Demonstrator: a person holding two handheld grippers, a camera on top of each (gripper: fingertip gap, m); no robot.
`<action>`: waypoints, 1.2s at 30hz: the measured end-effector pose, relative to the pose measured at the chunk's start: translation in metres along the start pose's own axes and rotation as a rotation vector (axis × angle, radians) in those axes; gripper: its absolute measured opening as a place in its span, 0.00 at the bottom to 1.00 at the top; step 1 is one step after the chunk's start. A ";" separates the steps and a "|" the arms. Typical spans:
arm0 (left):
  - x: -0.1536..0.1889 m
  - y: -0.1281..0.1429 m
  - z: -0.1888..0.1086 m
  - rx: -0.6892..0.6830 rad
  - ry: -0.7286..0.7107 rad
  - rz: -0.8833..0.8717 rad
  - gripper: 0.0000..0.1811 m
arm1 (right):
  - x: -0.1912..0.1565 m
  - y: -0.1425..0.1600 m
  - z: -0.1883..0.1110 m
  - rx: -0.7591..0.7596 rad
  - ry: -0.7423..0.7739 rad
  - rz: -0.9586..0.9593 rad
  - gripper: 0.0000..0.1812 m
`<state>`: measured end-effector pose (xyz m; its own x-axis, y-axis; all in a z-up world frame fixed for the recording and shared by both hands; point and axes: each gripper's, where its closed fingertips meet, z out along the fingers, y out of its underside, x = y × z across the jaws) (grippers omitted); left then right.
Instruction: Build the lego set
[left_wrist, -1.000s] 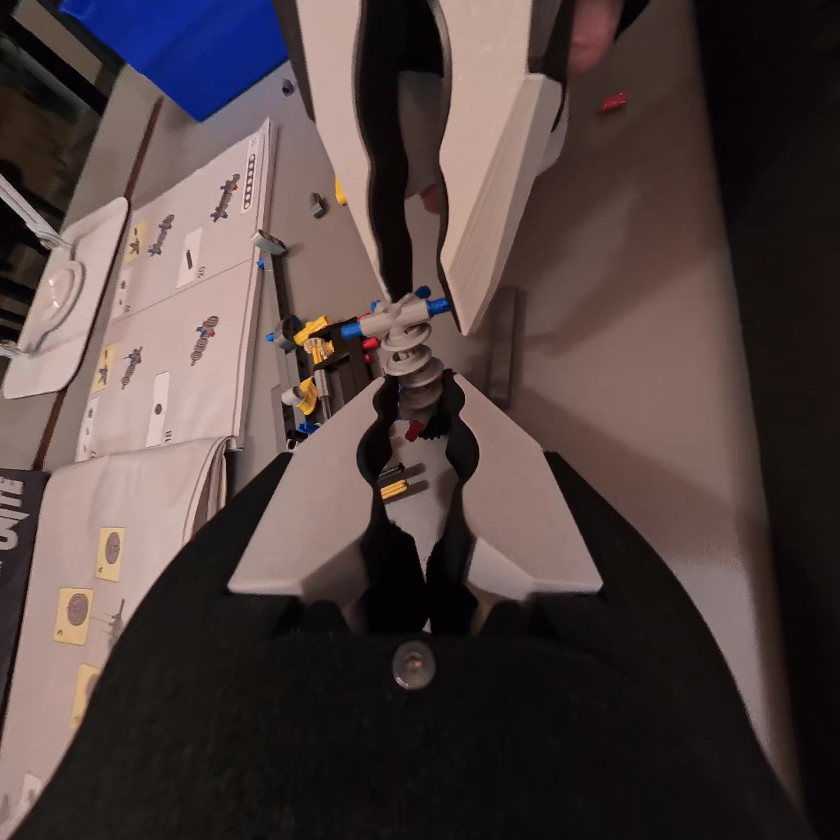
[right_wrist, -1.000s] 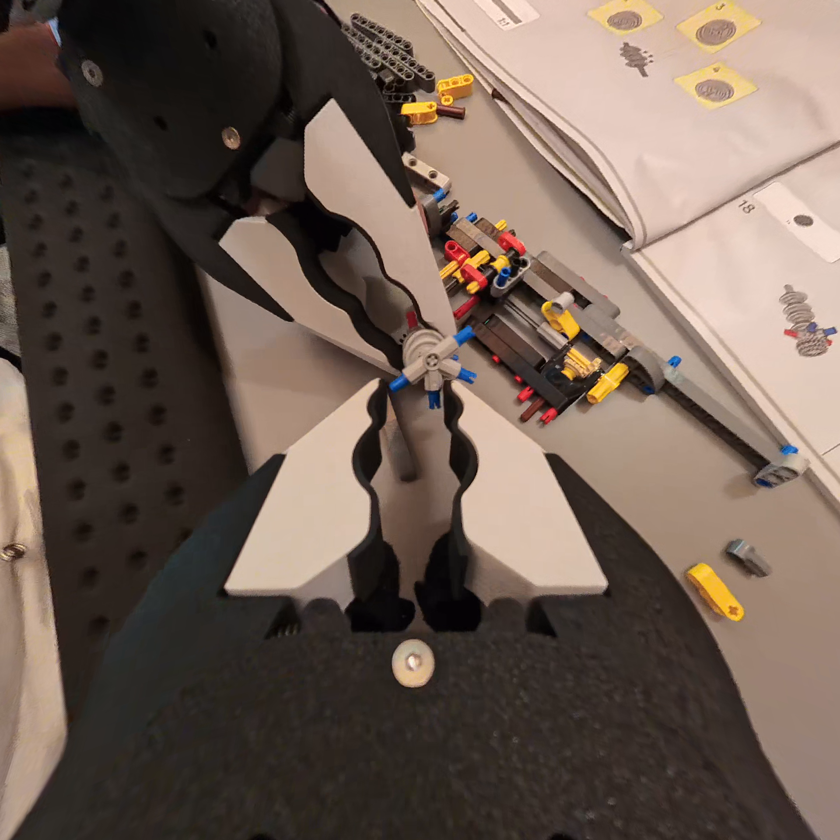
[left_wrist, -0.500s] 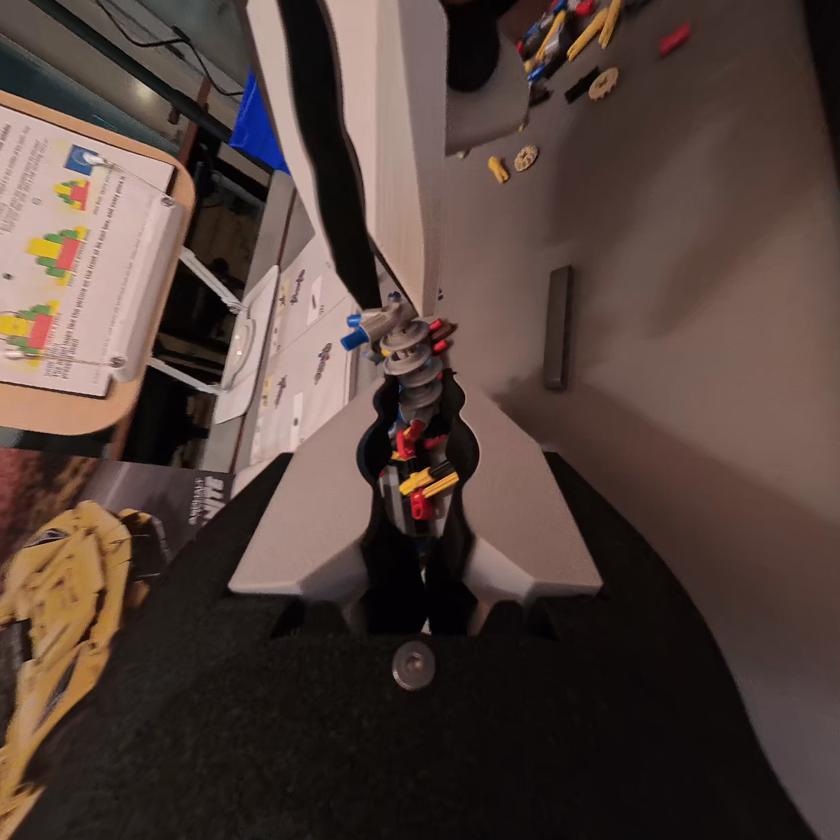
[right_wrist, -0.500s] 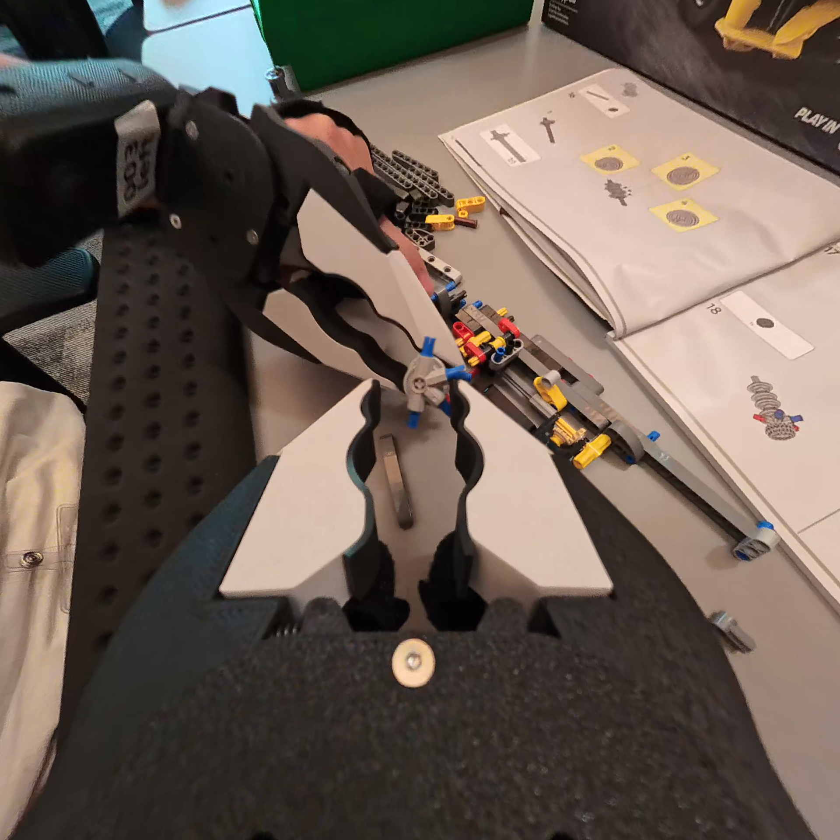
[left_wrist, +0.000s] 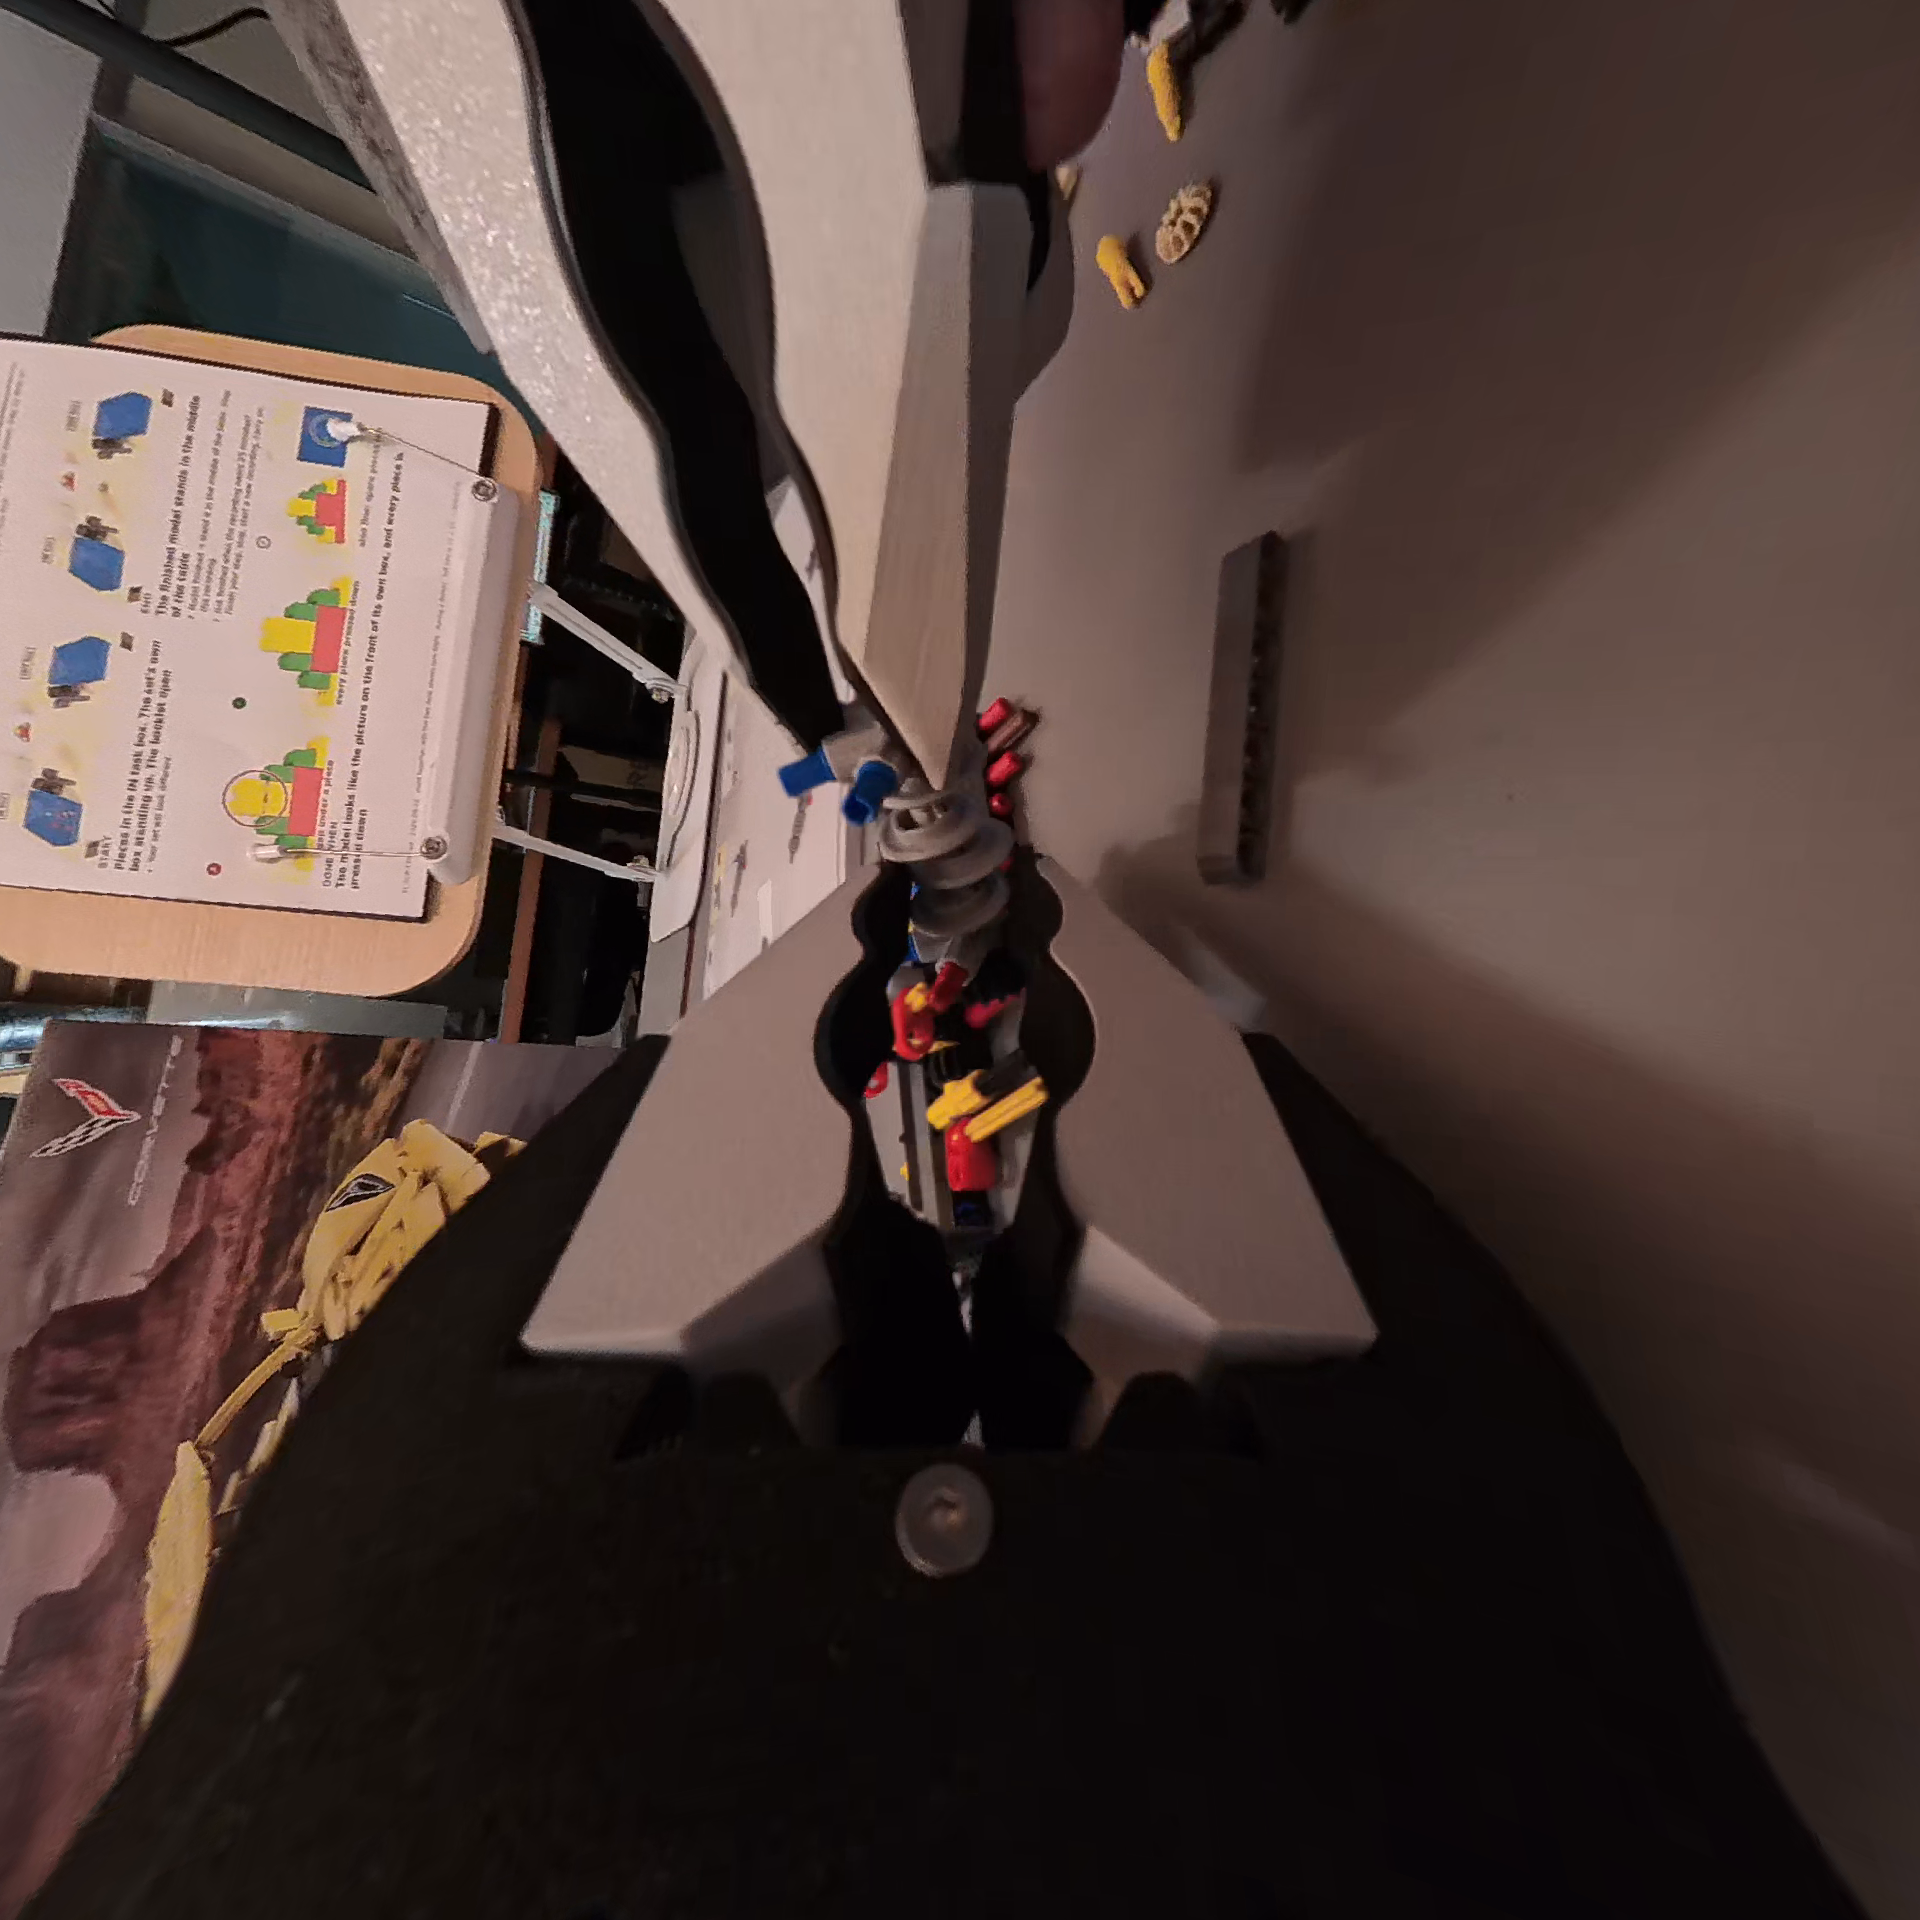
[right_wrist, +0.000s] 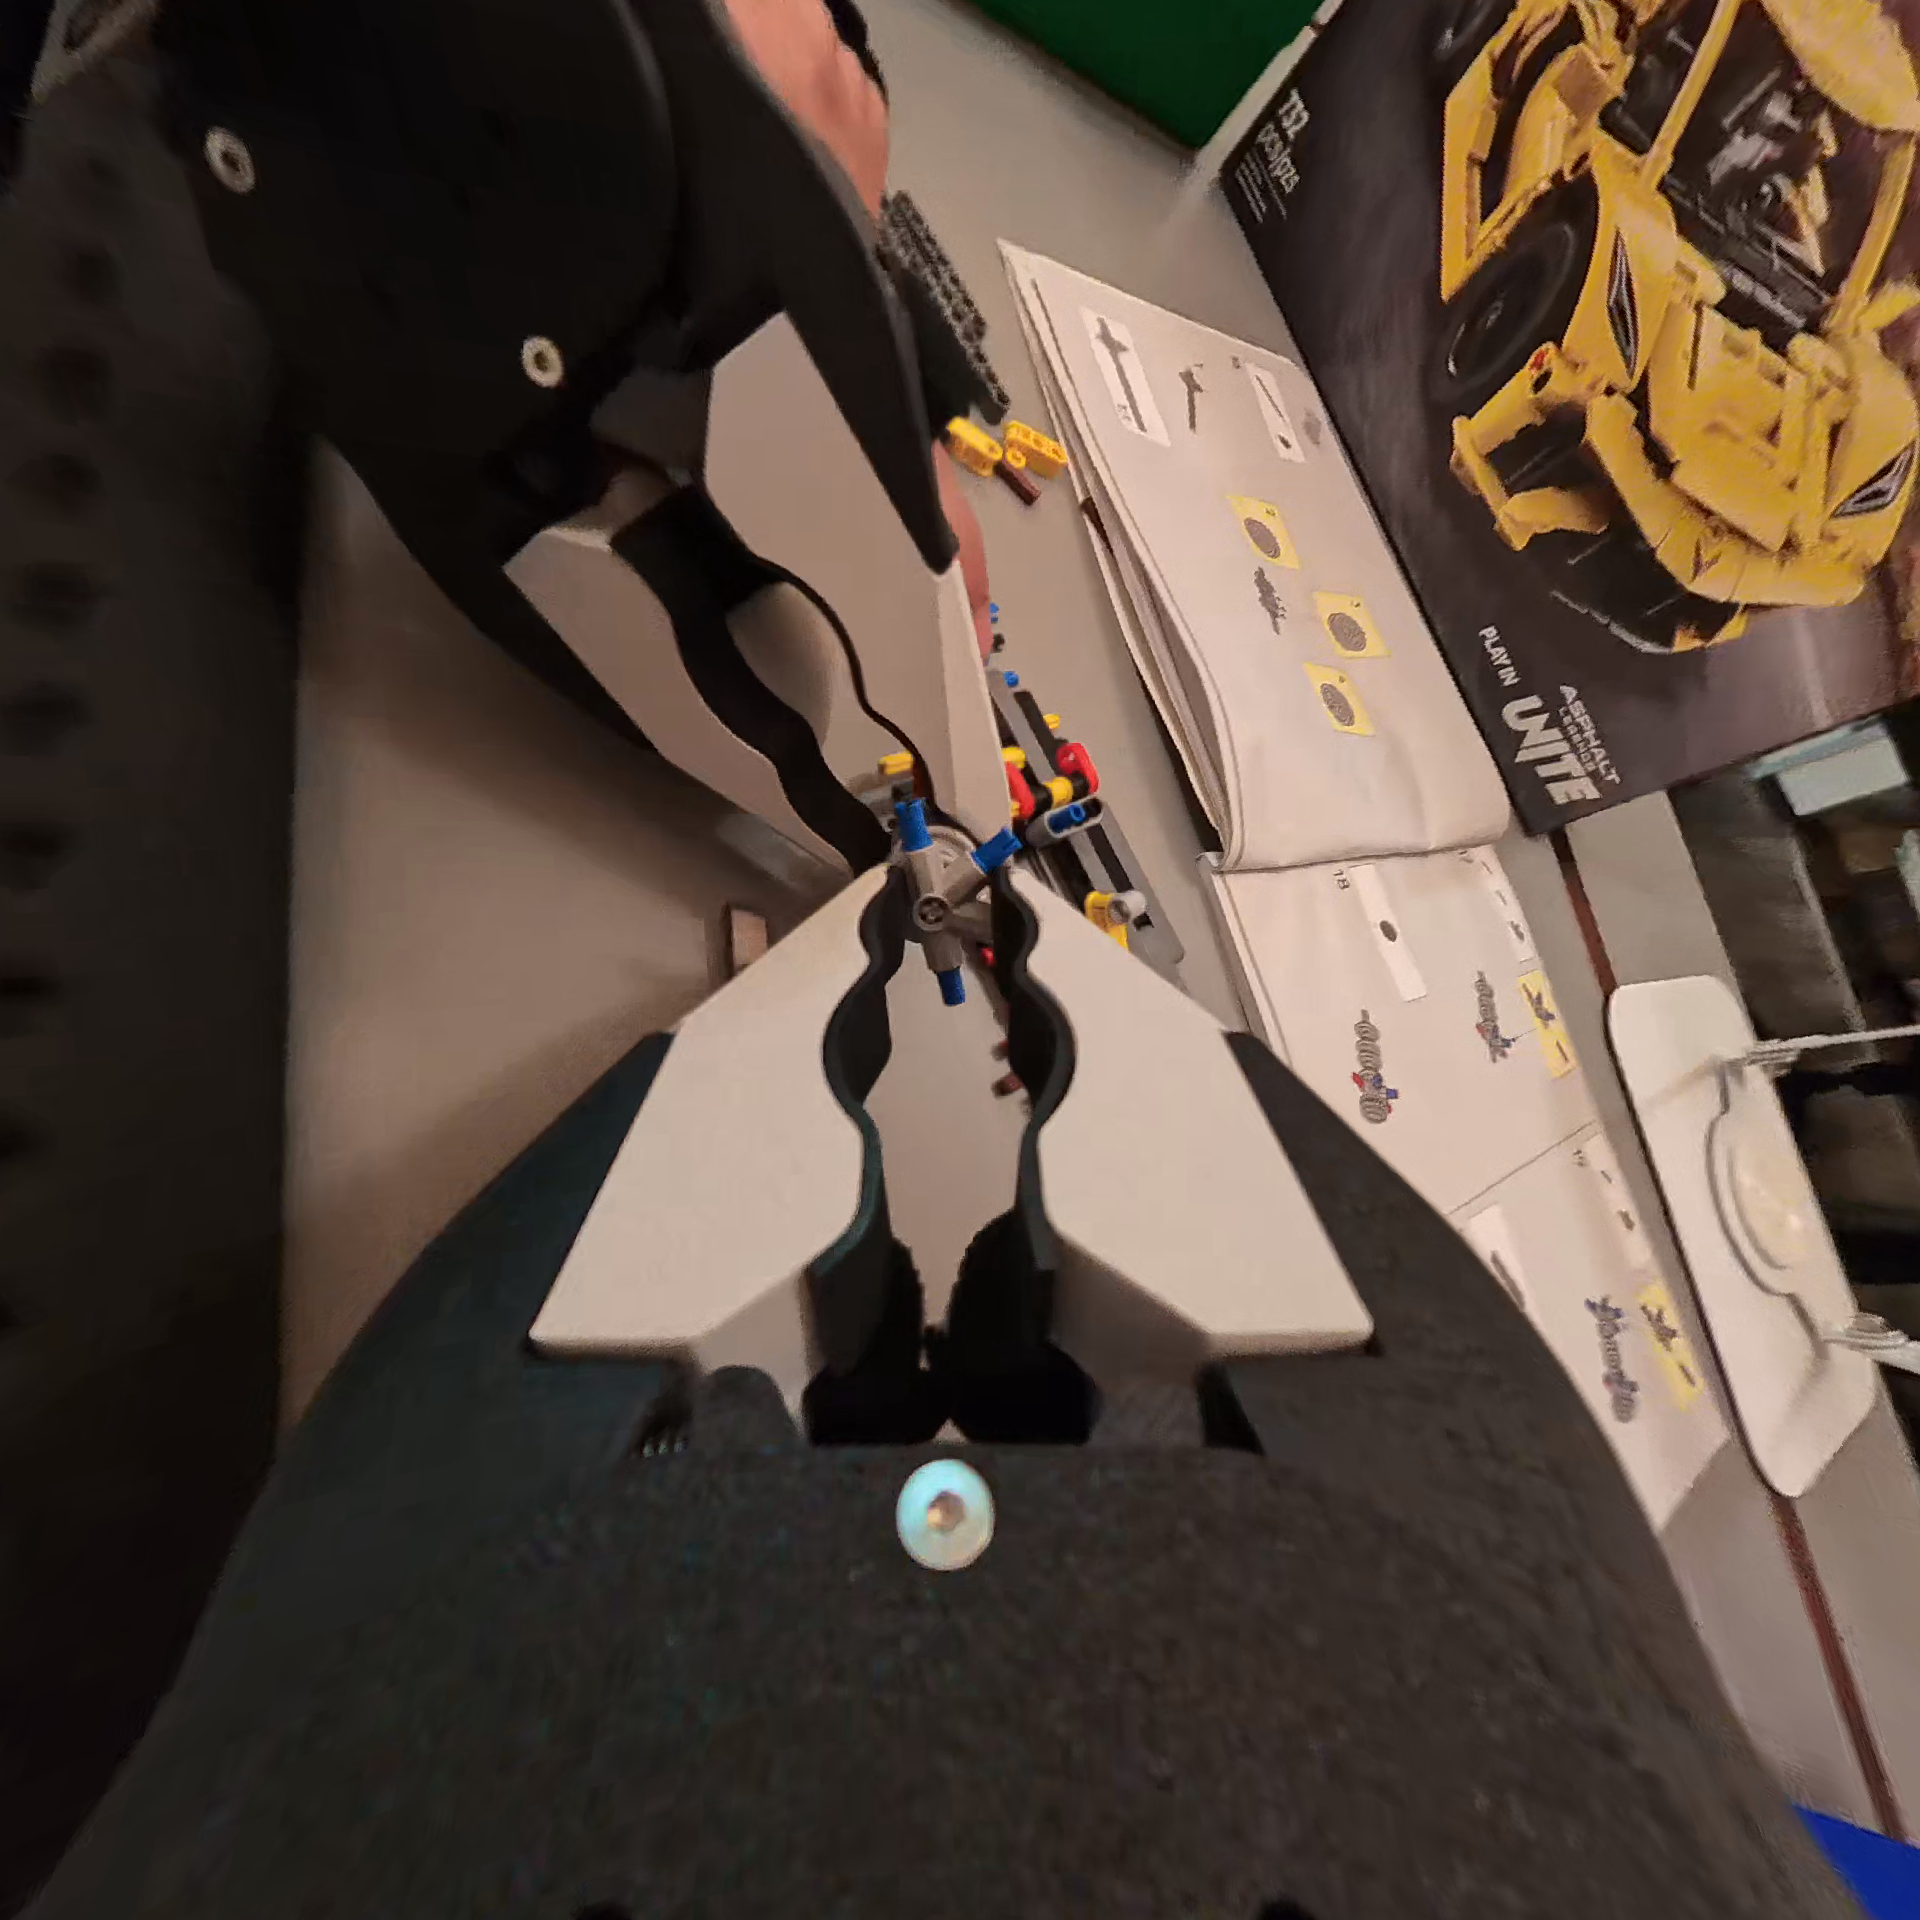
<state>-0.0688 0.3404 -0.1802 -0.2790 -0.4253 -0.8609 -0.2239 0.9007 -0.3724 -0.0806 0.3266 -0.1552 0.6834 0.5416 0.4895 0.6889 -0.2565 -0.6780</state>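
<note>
A grey shaft of stacked discs (left_wrist: 943, 871) ends in a grey hub with blue pins (right_wrist: 938, 902), which also shows in the left wrist view (left_wrist: 854, 781). My left gripper (left_wrist: 951, 883) is shut on the disc shaft. My right gripper (right_wrist: 943, 878) faces it tip to tip, its fingertips closed around the hub. In the right wrist view the left gripper (right_wrist: 894, 821) comes in from the upper left. The partly built chassis (right_wrist: 1060, 821), with red, yellow and blue parts, lies on the grey table just behind; it shows between my left fingers (left_wrist: 966, 1101).
An open instruction booklet (right_wrist: 1278, 623) and the set's box with a yellow car (right_wrist: 1662, 364) lie to the right. A dark grey beam (left_wrist: 1242, 707) lies loose nearby. Black beams (right_wrist: 935, 291), yellow bits (left_wrist: 1122, 270) and a tan gear (left_wrist: 1184, 223) lie farther off. A clipboard stand (left_wrist: 239, 623) is beyond. The tips of both grippers are at nearly the same place.
Both grippers have tilted and swung together with the shaft. The hub, just ahead of the right fingertips before, now sits between them, and it has turned.
</note>
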 end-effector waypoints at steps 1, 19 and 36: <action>0.002 0.000 0.001 0.002 0.012 -0.012 0.09 | -0.001 0.001 0.000 -0.008 0.001 -0.023 0.08; -0.008 0.004 -0.024 0.102 0.432 -0.598 0.11 | -0.013 0.010 -0.002 -0.106 -0.011 -0.310 0.08; -0.004 0.001 0.007 -0.199 1.063 -0.807 0.04 | -0.012 0.011 -0.001 -0.110 0.005 -0.328 0.08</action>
<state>-0.0612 0.3440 -0.1799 -0.5685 -0.7699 0.2900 -0.7728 0.3788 -0.5093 -0.0806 0.3165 -0.1677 0.4218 0.6058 0.6746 0.8941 -0.1541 -0.4206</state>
